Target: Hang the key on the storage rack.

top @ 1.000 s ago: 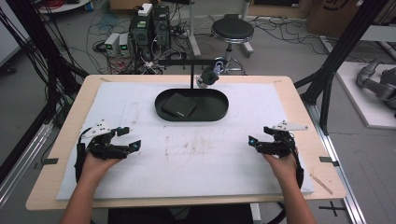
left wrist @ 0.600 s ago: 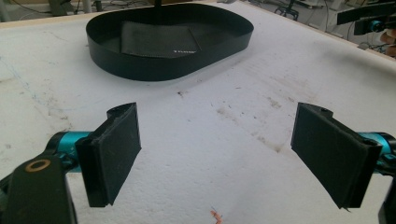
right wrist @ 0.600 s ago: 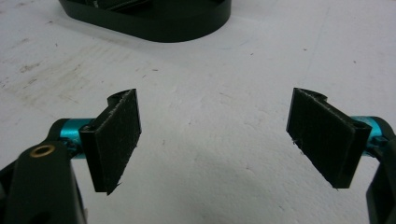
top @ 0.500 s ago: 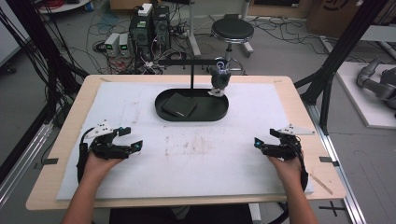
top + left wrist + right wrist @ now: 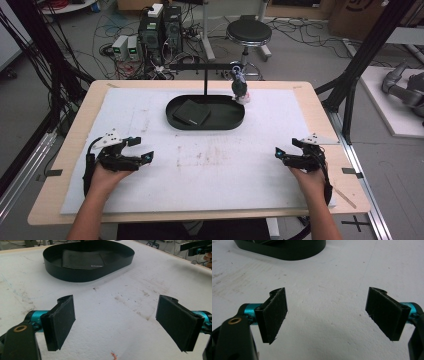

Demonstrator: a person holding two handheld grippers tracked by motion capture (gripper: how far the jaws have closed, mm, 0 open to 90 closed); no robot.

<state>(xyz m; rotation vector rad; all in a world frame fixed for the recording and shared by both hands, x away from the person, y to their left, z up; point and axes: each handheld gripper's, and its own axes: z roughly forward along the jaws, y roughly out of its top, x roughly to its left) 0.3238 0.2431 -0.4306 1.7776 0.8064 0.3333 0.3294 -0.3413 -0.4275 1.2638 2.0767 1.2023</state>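
You are holding your left gripper [image 5: 141, 149] low over the white sheet [image 5: 225, 175] on the table [image 5: 65, 150], on the near left side. Its jaws are standing wide apart, and nothing is sitting between them. In the left gripper view you are looking across the stained white sheet at the black oval tray [image 5: 75, 275], which is lying well ahead of the gripper. A flat black square thing [image 5: 82, 261] is lying inside that tray. You are holding your right gripper [image 5: 286, 149] on the near right side of the sheet, well apart from the left one. Its jaws are spread wide too, and they are pinching nothing. In the right gripper view the tray's wall is showing at the top edge, far from the jaws. In the high view the tray [image 5: 172, 114] is sitting at the far middle of the sheet, between your two hands but farther away. A thin black stand [image 5: 205, 80] is rising from the tray's back, and a small dark thing [image 5: 240, 87] is hanging from its bar, above the tray's right end.
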